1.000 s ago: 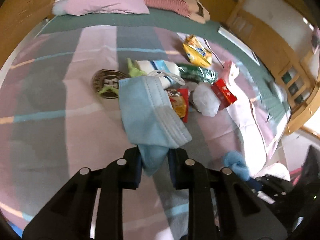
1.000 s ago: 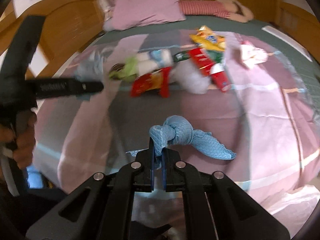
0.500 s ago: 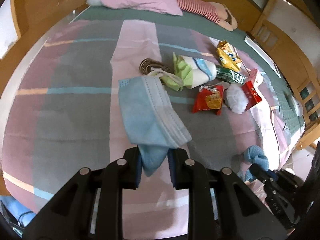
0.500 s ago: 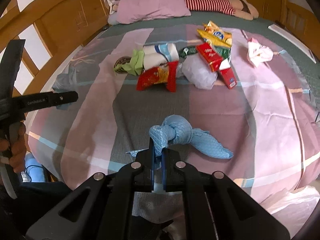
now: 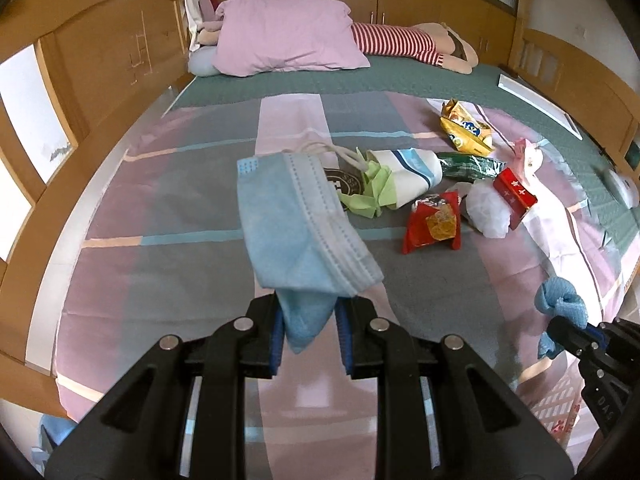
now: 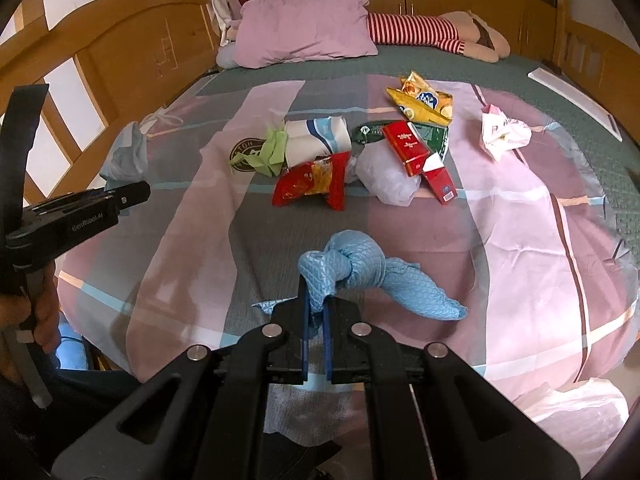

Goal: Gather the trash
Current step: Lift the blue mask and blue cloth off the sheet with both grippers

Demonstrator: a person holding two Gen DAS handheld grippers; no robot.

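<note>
My left gripper (image 5: pixel 309 322) is shut on a blue face mask (image 5: pixel 294 226), which stands up from the fingers above the striped bed cover; the same mask (image 6: pixel 126 154) shows at the left of the right wrist view. My right gripper (image 6: pixel 316 320) is shut on a knotted blue cloth (image 6: pixel 360 266), also seen at the right edge of the left wrist view as the blue cloth (image 5: pixel 560 302). A heap of trash lies mid-bed: a red snack bag (image 6: pixel 312 182), a white plastic wad (image 6: pixel 386 178), a red carton (image 6: pixel 406 148), a paper cup with green paper (image 6: pixel 316 140) and a yellow chip bag (image 6: pixel 424 102).
A crumpled pink-white wrapper (image 6: pixel 504 134) lies apart at the right. A pink pillow (image 5: pixel 288 36) and a striped plush doll (image 5: pixel 400 42) lie at the head of the bed. Wooden rails (image 5: pixel 88 64) border it. A hand (image 6: pixel 38 312) grips the left tool's handle.
The left gripper has tilted up and drawn back with the mask, so the trash heap sits farther off and the pillow has come into view. The right gripper has kept its hold and place.
</note>
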